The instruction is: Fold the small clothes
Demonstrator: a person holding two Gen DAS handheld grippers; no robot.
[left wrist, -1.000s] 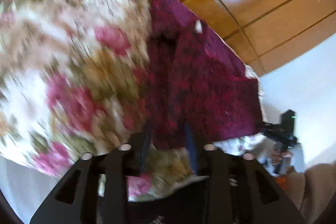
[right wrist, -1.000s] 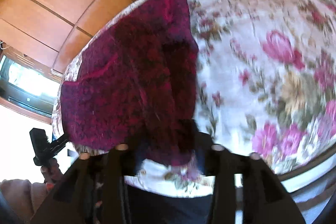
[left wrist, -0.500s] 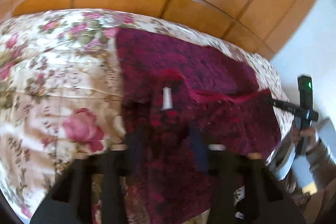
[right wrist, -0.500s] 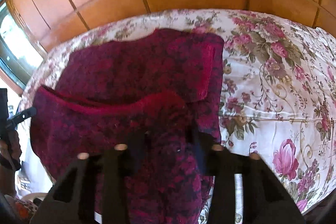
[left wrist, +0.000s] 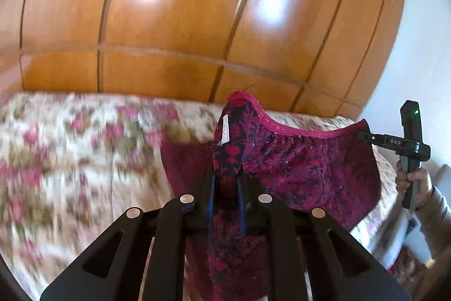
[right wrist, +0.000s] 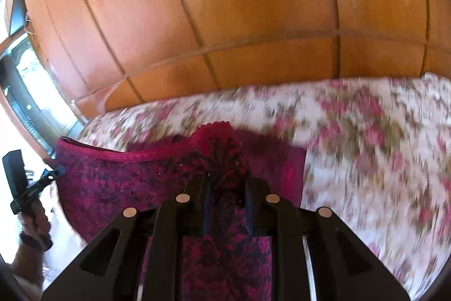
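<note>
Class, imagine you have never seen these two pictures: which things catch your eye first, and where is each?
First, the dark red patterned garment, hanging stretched above the floral bedspread. The left tongs and the right tongs each pinch a top corner, their jaws closing on the cloth. Behind, glossy wooden panelling fills the top of both views.
</note>
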